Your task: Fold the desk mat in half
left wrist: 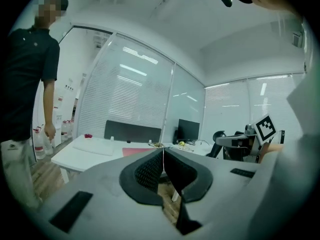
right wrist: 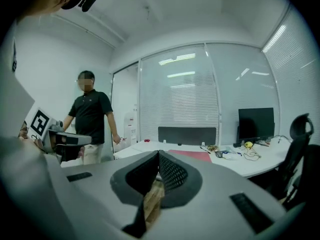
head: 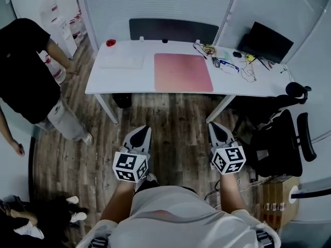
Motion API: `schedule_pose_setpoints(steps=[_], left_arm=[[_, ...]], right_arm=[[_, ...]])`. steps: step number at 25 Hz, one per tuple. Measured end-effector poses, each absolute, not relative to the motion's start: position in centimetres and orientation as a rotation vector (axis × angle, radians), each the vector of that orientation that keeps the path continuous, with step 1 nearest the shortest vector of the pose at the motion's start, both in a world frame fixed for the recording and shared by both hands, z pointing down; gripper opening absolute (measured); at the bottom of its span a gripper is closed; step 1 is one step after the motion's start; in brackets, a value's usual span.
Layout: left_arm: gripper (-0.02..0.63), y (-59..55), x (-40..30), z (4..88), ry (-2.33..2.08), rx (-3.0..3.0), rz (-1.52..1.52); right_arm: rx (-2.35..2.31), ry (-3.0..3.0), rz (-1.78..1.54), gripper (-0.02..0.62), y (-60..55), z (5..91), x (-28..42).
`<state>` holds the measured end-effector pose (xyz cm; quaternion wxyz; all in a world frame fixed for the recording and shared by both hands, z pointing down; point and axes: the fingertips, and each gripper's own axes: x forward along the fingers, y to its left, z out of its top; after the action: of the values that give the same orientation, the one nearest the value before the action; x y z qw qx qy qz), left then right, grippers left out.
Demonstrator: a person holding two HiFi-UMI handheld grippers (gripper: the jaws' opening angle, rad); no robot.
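Note:
A pink desk mat (head: 183, 72) lies flat and unfolded on the white desk (head: 103, 81). It shows as a thin pink strip in the left gripper view (left wrist: 136, 151) and in the right gripper view (right wrist: 194, 155). My left gripper (head: 144, 130) and right gripper (head: 215, 125) hang side by side over the wooden floor, well short of the desk and pointing at it. In each gripper's own view the jaws of the left gripper (left wrist: 163, 152) and the right gripper (right wrist: 158, 154) meet with nothing between them.
A person in a black shirt (head: 26, 71) stands at the desk's left end. A black office chair (head: 282, 138) stands at the right. The desk carries a monitor (head: 266, 41), tangled cables (head: 223, 61), a white pad (head: 121, 61) and a small red object (head: 110, 43).

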<state>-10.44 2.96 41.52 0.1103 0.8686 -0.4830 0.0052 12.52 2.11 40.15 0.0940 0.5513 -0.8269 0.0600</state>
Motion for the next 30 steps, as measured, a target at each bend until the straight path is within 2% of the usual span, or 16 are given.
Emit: schedule_pose_setpoints(steps=[13, 23, 30], left_arm=[[0.017, -10.5, -12.2, 43.0, -1.535, 2.445, 0.06], [0.017, -22.2, -7.2, 42.7, -1.755, 2.287, 0.051], [0.017, -26.0, -7.1, 44.7, -1.851, 2.137, 0.044]], right_arm=[[1.446, -2.518, 0.244, 0.052, -14.0, 43.8, 9.8], [1.16, -2.629, 0.227, 0.052, -29.9, 45.8, 13.2], [0.976, -2.616, 0.286, 0.052, -34.7, 49.0, 13.2]])
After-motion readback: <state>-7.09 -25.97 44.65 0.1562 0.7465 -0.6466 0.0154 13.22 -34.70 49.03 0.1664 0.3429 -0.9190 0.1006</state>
